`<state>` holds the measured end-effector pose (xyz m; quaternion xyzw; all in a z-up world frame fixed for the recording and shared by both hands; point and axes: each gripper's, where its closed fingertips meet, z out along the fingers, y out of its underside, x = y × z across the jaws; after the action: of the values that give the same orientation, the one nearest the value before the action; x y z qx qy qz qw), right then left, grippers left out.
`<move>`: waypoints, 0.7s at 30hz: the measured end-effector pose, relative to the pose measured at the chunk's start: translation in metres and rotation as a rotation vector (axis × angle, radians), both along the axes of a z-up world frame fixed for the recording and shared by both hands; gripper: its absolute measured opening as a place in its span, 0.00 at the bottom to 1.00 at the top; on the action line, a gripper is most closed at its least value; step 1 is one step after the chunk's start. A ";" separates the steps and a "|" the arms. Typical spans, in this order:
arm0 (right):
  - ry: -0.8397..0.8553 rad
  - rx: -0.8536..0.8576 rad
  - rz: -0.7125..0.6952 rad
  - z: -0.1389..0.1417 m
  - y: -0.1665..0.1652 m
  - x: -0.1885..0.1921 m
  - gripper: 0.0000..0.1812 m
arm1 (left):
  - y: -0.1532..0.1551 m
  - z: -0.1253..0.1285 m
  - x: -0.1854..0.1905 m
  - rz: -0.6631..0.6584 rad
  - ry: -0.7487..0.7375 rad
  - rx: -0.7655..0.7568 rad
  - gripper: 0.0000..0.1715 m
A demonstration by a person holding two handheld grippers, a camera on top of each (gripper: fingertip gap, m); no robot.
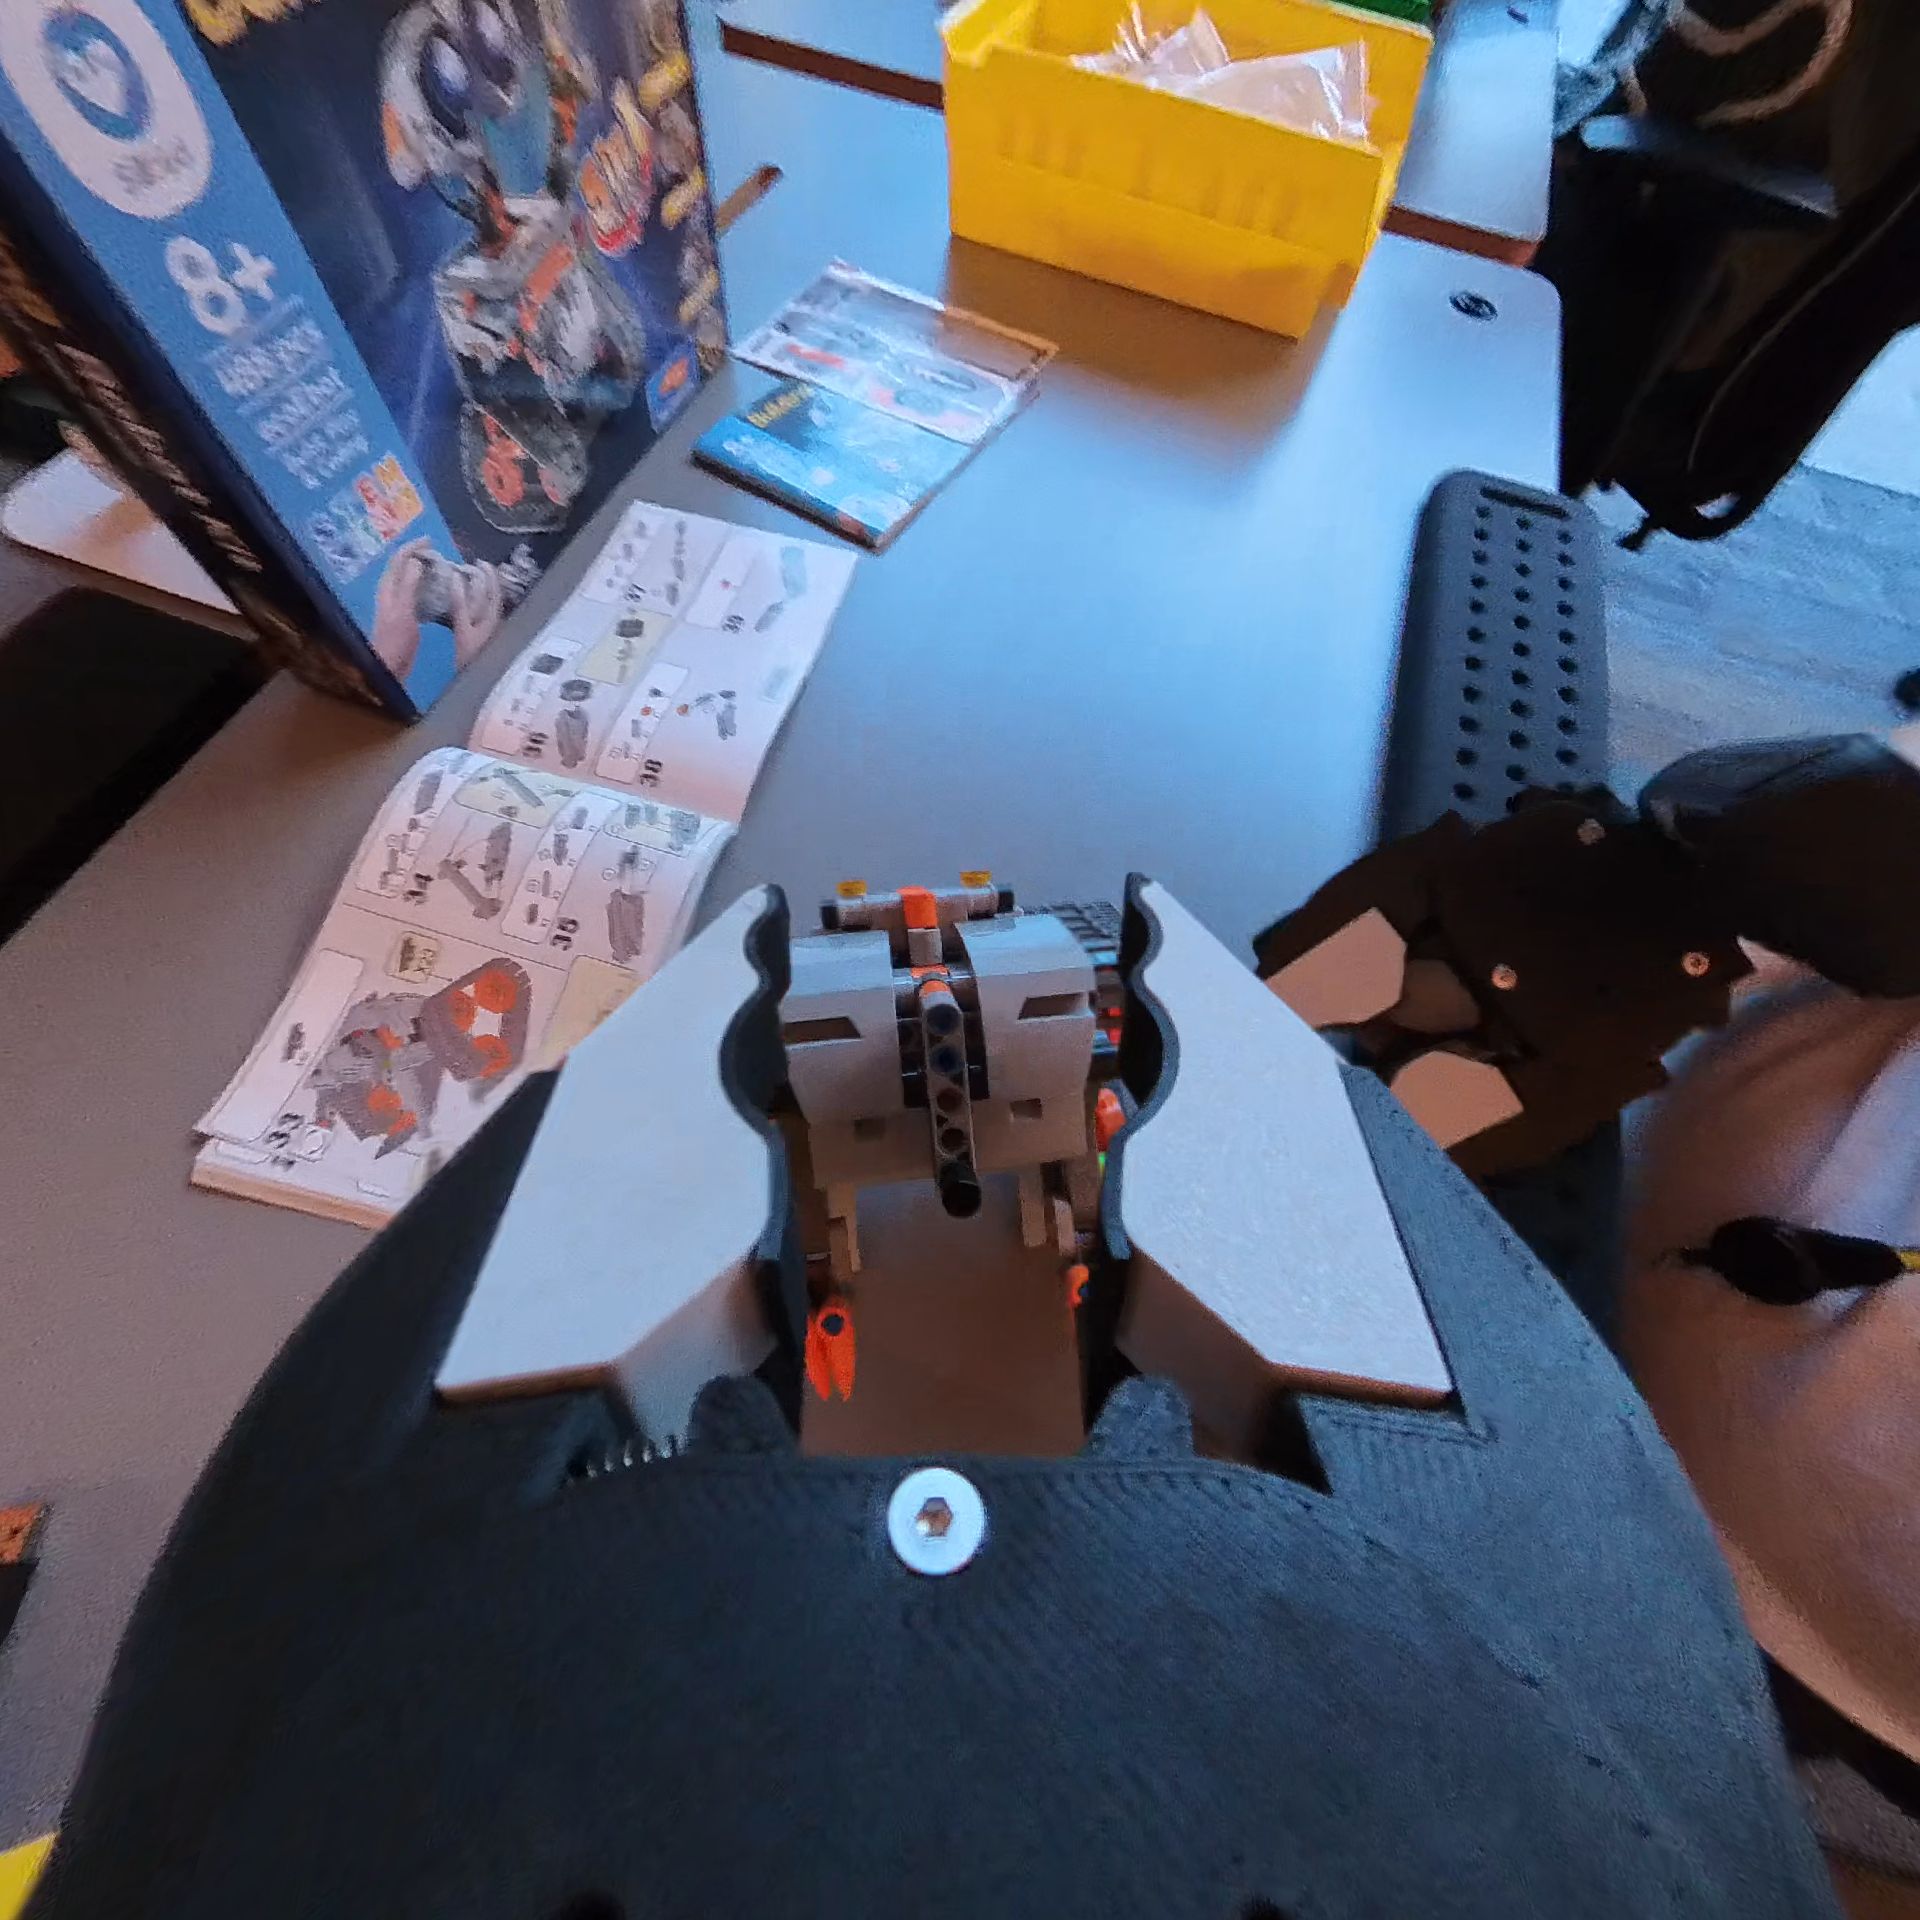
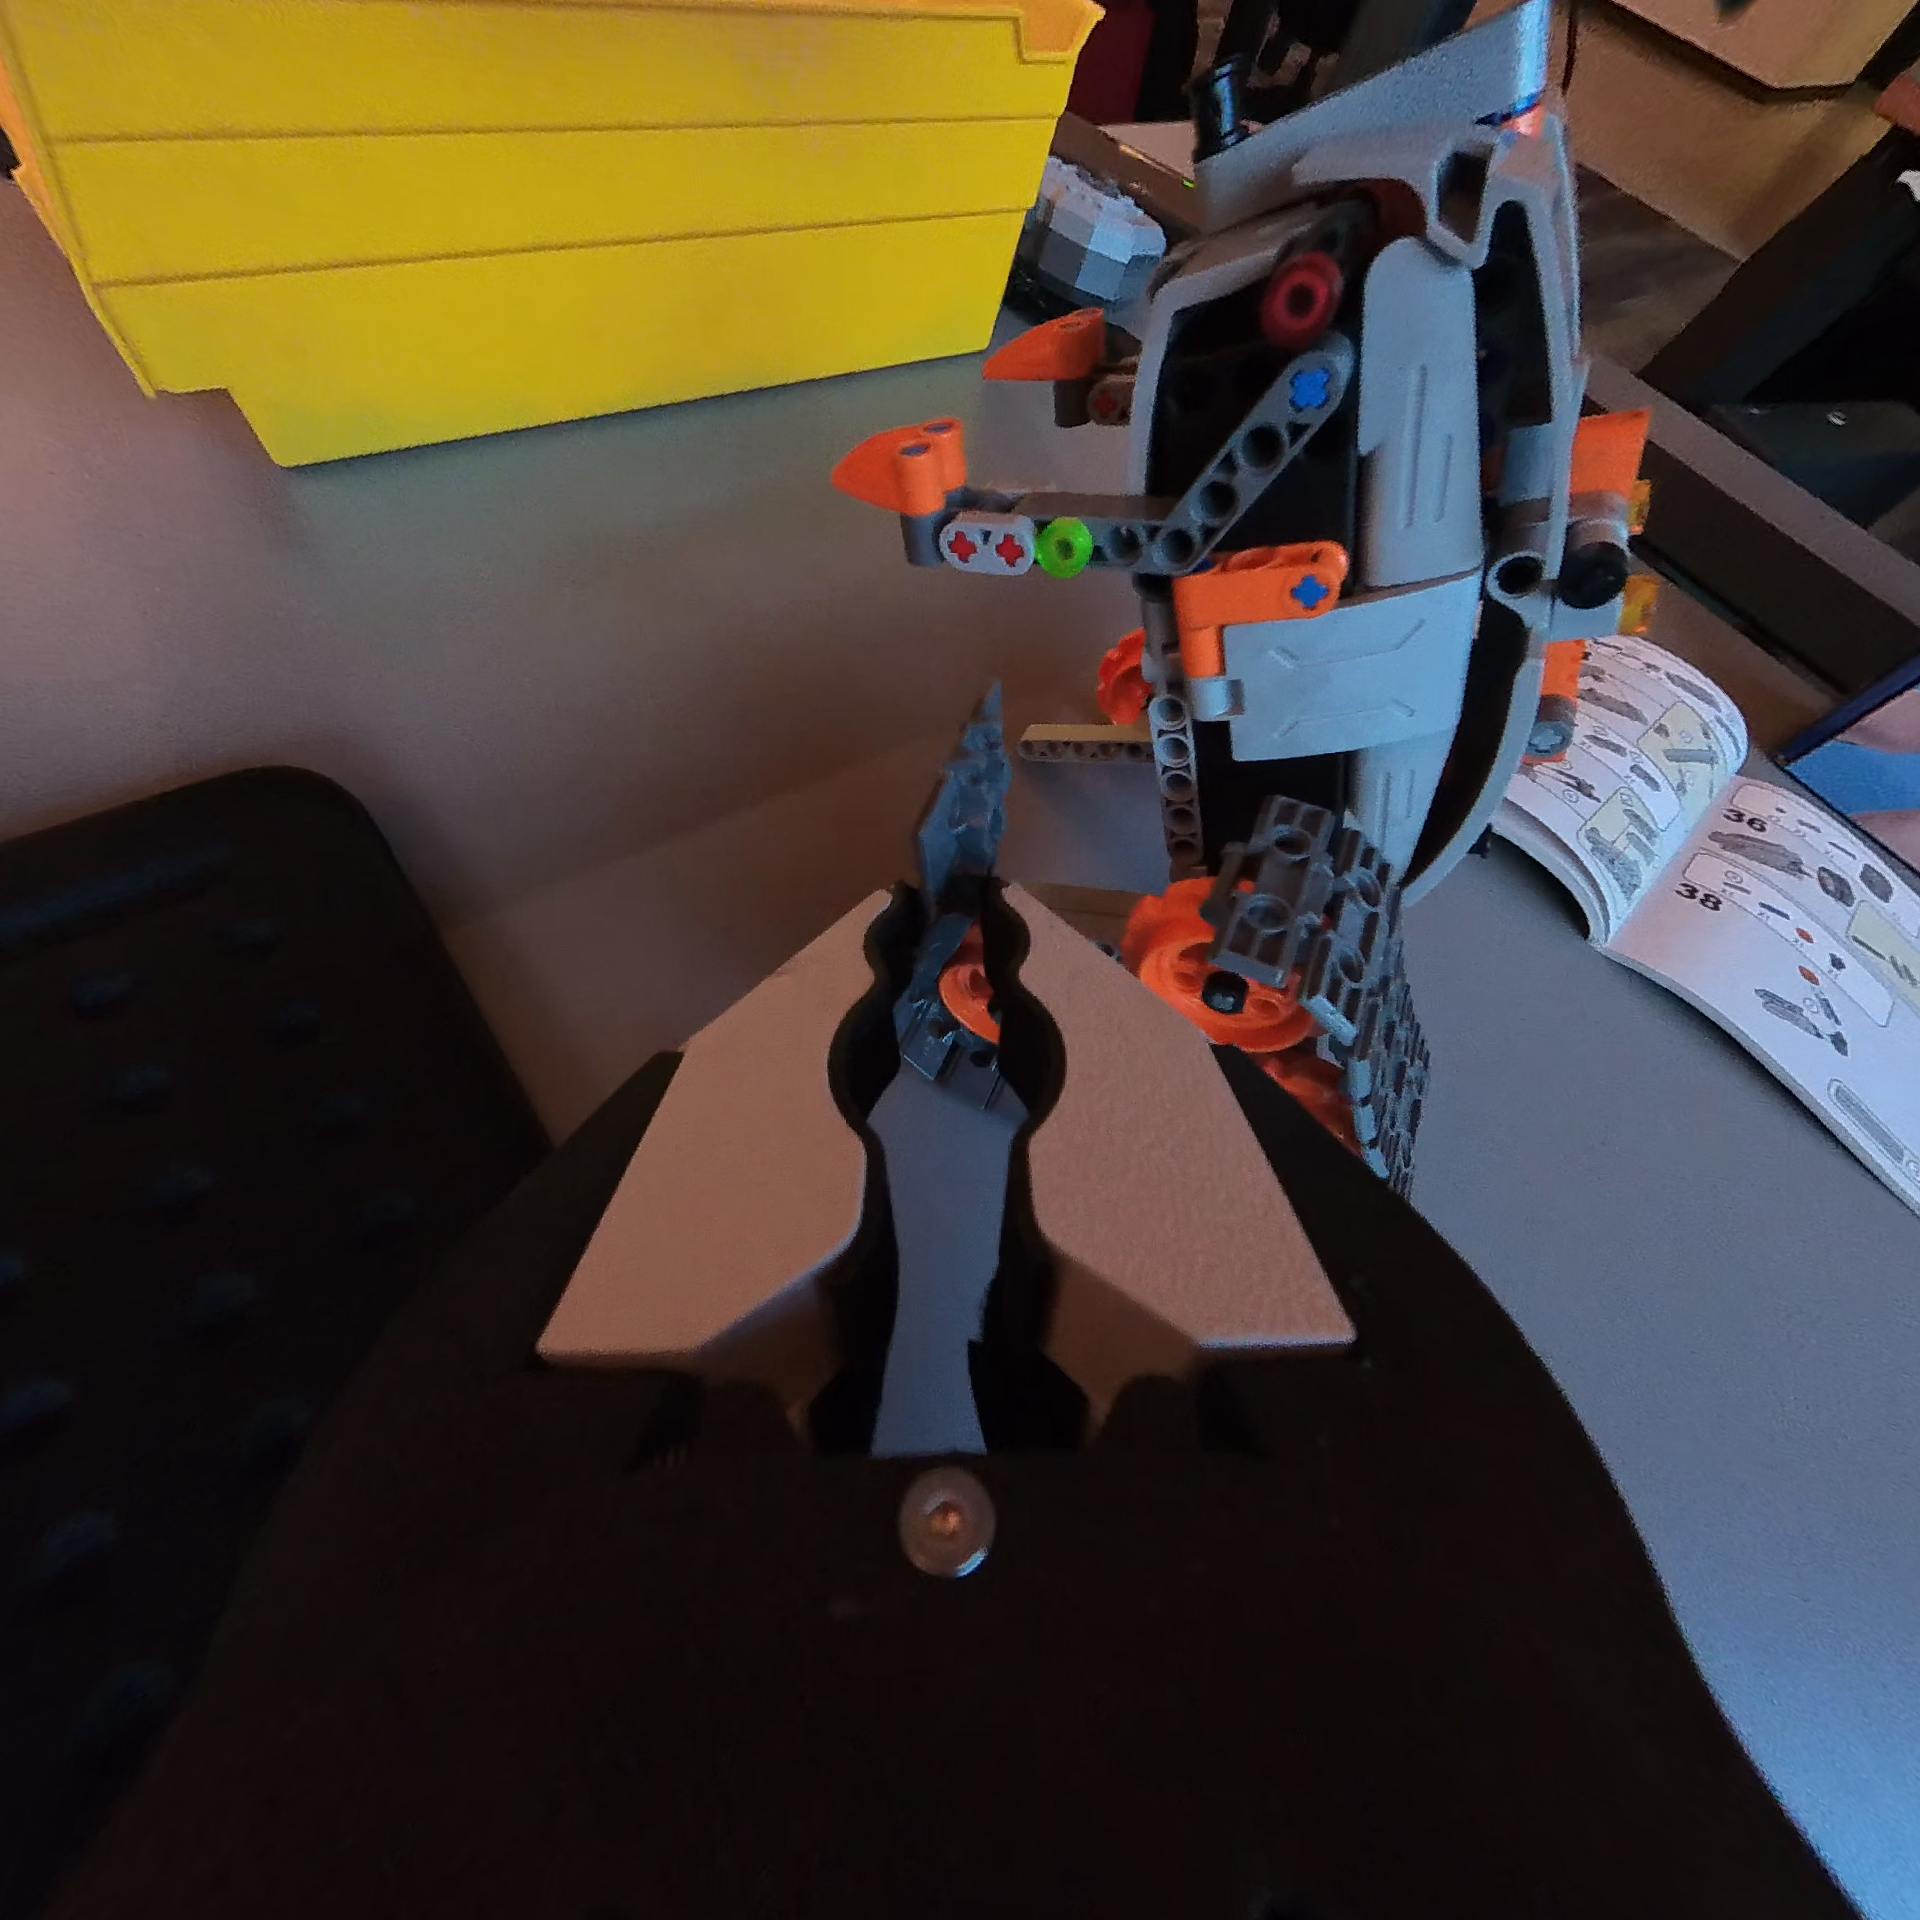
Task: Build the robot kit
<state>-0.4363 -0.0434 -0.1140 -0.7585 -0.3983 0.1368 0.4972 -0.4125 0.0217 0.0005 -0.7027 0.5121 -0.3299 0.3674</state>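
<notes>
My left gripper [image 1: 954, 906] is shut on a grey, black and orange brick-built robot model [image 1: 935, 1039], one finger on each side of its body, above the grey table [image 1: 1143, 623]. In the right wrist view the same model [image 2: 1413, 499] stands upright, with orange claws, orange wheels and a grey track at its base. My right gripper [image 2: 954, 896] is shut on a short strip of grey track links [image 2: 971, 800] that sticks up past its fingertips, just left of the model's base. It also shows in the left wrist view [image 1: 1351, 1023], right of the model.
A yellow bin [image 1: 1164, 177] [image 2: 520, 208] stands at the far side of the table. An open instruction booklet [image 1: 499, 935] [image 2: 1714, 862], leaflets [image 1: 873, 405] and a tall blue toy box [image 1: 312, 312] lie left. A black perforated chair part [image 1: 1496, 644] [image 2: 208, 1143] sits at the table edge.
</notes>
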 end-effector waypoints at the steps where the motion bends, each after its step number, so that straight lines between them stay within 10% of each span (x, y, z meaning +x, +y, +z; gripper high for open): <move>1: 0.002 -0.001 0.001 0.000 0.000 0.001 0.06 | -0.002 -0.006 0.001 -0.026 0.019 -0.016 0.34; 21: 0.064 -0.083 0.108 0.001 -0.011 0.026 0.05 | -0.014 -0.020 -0.002 0.199 0.025 -0.158 0.23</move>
<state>-0.4108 -0.0545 -0.1131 -0.7511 -0.4165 0.2041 0.4698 -0.4150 0.0073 -0.0193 -0.7809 0.4169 -0.3223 0.3356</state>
